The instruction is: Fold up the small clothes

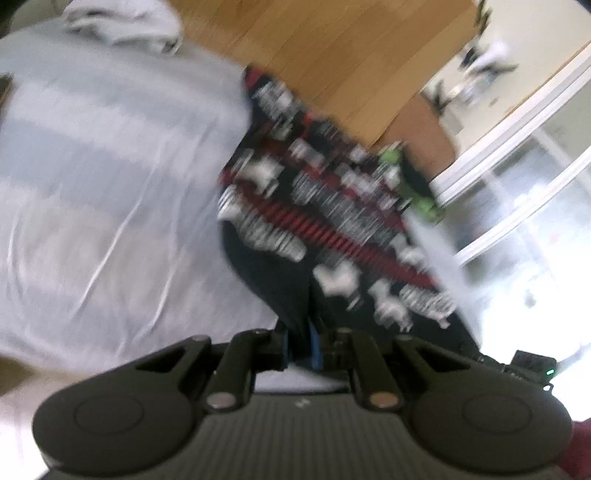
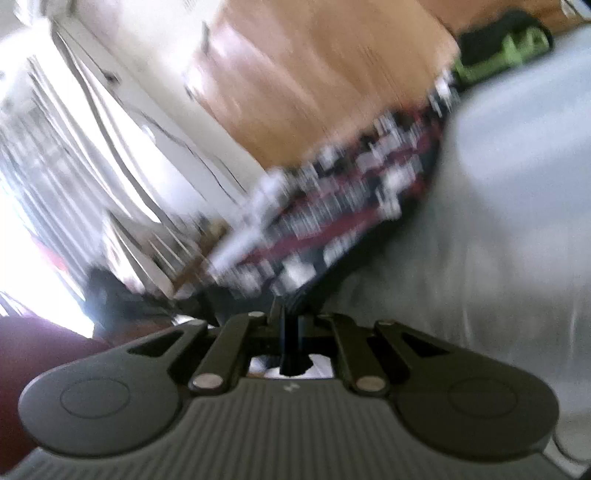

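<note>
A small black garment [image 1: 317,206] with red stripes and white patterns hangs stretched in the air over a white sheet [image 1: 110,184]. My left gripper [image 1: 303,343] is shut on its black lower edge. In the right wrist view the same garment [image 2: 332,218] stretches away from my right gripper [image 2: 290,314], which is shut on its other edge. Both views are blurred by motion.
A crumpled white cloth [image 1: 122,22] lies at the sheet's far end. A wooden floor [image 1: 332,48] lies beyond. A green and black item [image 2: 506,44] sits by the sheet's edge. White window frames [image 1: 517,155] and bright light lie off to one side.
</note>
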